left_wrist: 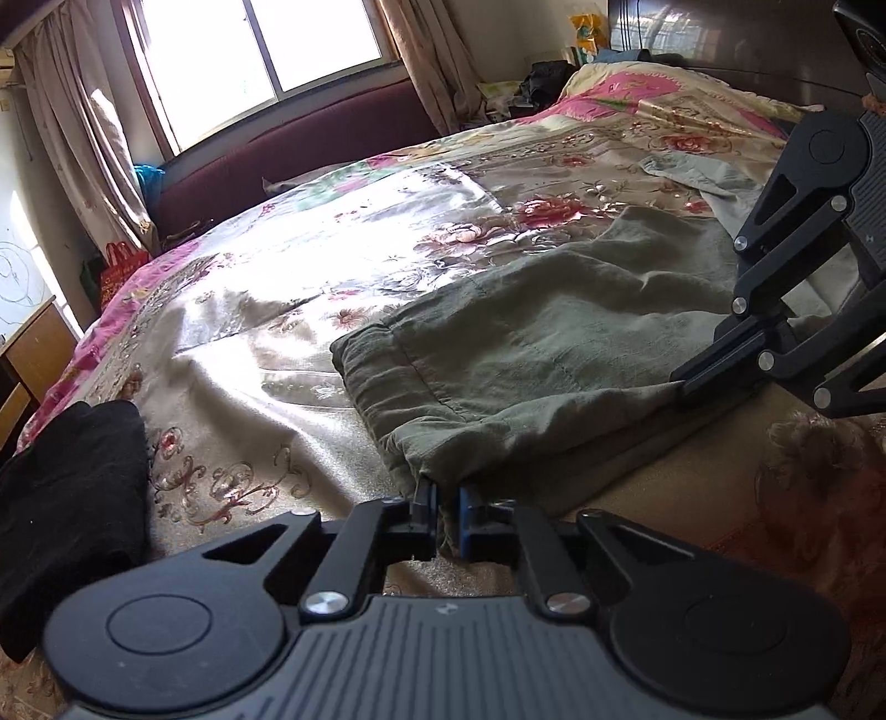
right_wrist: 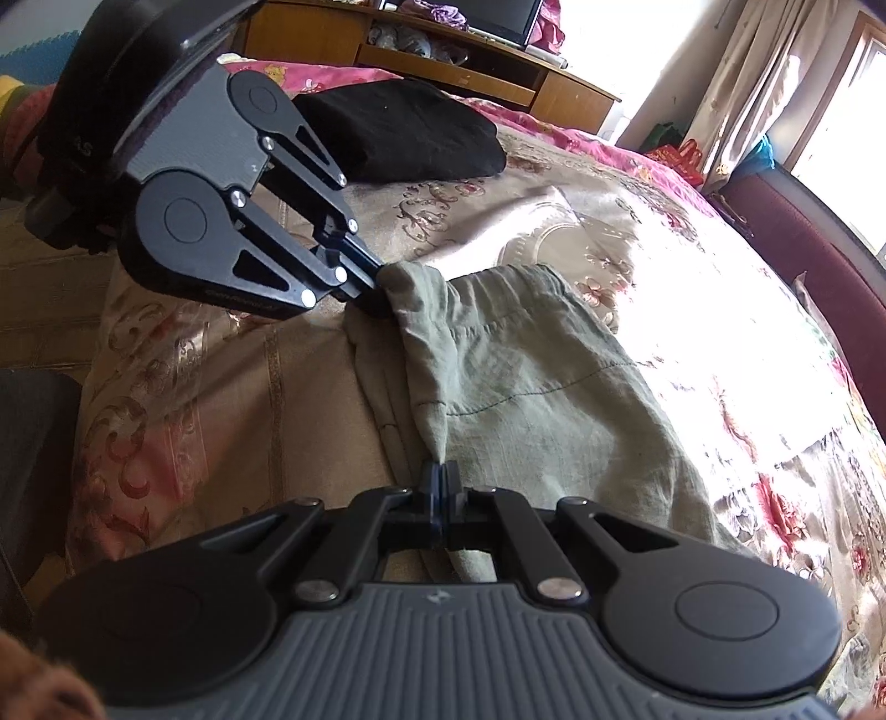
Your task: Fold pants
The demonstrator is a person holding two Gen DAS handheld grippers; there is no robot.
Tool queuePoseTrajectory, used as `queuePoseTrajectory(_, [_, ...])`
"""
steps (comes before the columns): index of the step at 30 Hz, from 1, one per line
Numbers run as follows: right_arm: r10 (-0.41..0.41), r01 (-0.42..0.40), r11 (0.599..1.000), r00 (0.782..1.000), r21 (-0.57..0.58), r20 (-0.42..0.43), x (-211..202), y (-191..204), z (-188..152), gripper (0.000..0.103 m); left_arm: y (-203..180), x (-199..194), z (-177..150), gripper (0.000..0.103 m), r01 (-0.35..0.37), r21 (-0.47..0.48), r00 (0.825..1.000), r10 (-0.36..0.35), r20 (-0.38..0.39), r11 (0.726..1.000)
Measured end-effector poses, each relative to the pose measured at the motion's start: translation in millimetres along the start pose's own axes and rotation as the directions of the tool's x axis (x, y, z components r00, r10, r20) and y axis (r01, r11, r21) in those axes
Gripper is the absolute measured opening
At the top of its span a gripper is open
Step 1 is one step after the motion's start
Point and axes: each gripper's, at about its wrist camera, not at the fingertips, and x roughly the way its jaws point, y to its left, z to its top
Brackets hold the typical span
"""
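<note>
Olive-green pants lie on a floral bedspread, waistband toward the left. My left gripper is shut on the near corner of the waistband. My right gripper is shut on the pants' near edge further right. In the right wrist view the pants spread away from my right gripper, which pinches a bunched fold of cloth. The left gripper shows there at upper left, shut on the waistband corner. The cloth between the two grippers is gathered and slightly lifted.
A folded black garment lies on the bed to the left; it also shows in the right wrist view. A dark red headboard or sofa and a window stand beyond the bed. A wooden desk stands behind.
</note>
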Motion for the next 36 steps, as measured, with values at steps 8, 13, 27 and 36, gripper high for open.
queuePoseTrajectory(8, [0.025, -0.025, 0.995, 1.0, 0.093, 0.005, -4.0, 4.8, -10.5, 0.005, -8.2, -11.4, -21.1, 0.021, -0.023, 0.029, 0.995, 0.025, -0.096, 0.999])
queuePoseTrajectory(13, [-0.124, 0.099, 0.946, 0.99, 0.31, 0.061, -63.5, -56.9, -28.9, 0.019, -2.5, -48.9, -2.3, 0.023, -0.088, -0.033, 0.995, 0.086, -0.041, 0.996])
queuePoseTrajectory(27, [-0.436, 0.643, 0.296, 0.749, 0.706, -0.5, 17.6, -370.4, -190.3, 0.038, -148.7, 72.8, 133.0, 0.04, 0.3, -0.072, 0.946, -0.287, 0.152, 0.951])
queuePoseTrajectory(36, [-0.335, 0.575, 0.146, 0.794, 0.805, -0.507, 10.8, -418.4, -238.0, 0.0, -202.1, 108.2, 150.8, 0.044, 0.314, -0.003, 0.948, -0.314, 0.047, 0.949])
